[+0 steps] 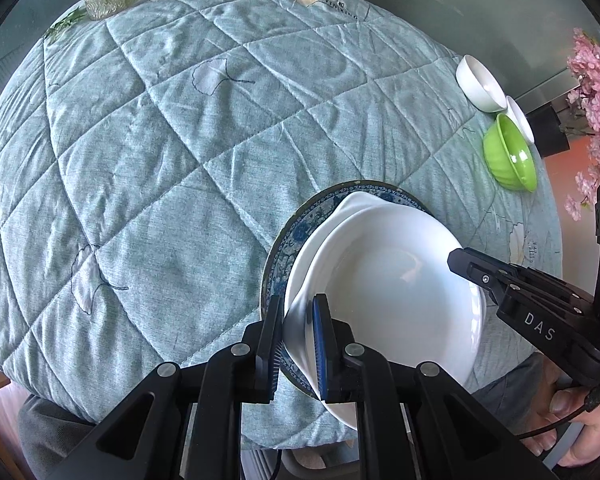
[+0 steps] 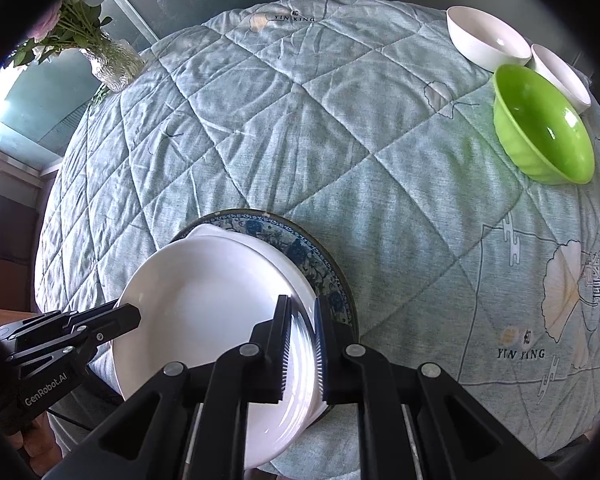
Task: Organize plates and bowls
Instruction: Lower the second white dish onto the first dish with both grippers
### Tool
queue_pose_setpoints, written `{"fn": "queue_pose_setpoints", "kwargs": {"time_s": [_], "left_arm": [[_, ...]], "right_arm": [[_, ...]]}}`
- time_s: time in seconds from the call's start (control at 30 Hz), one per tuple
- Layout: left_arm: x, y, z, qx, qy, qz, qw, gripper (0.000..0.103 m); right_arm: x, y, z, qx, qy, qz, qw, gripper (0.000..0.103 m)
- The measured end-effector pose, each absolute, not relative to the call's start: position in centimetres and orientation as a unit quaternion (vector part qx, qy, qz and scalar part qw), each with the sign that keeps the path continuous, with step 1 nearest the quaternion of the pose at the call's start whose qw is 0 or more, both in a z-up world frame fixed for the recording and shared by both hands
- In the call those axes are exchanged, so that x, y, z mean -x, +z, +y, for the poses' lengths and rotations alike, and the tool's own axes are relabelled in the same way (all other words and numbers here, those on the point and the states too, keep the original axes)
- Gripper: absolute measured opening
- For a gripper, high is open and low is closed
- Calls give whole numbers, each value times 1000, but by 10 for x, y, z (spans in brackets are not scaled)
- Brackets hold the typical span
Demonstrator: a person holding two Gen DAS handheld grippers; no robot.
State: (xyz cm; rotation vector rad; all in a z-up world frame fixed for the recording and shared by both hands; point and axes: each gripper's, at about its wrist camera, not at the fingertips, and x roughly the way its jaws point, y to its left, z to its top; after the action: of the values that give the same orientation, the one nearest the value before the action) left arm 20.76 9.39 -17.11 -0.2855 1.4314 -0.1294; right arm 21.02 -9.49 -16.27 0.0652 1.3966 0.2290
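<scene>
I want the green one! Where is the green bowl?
The green bowl sits at the right edge of the quilted table cover, right beside two white bowls, far from the plates.

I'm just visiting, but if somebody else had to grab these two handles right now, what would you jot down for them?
Left tongs and right tongs: each shut on opposite rims of the top white plate.
It sits over another white plate on the blue patterned plate.
Done: plates nearly stacked.
Left: release the plate, then gather the green bowl and two white bowls at the far right edge.
</scene>
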Motion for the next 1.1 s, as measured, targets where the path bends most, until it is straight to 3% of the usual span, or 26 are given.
{"fn": "queue_pose_setpoints", "kwargs": {"time_s": [0.83,1.1], "left_arm": [[-209,-190,99,156,-52,656,737,11],[-203,-180,100,146,-59,654,740,15]], "right_arm": [[-211,-159,-91,-20,104,617,780,11],[-206,-169,-114,-33,103,632,768,16]]}}
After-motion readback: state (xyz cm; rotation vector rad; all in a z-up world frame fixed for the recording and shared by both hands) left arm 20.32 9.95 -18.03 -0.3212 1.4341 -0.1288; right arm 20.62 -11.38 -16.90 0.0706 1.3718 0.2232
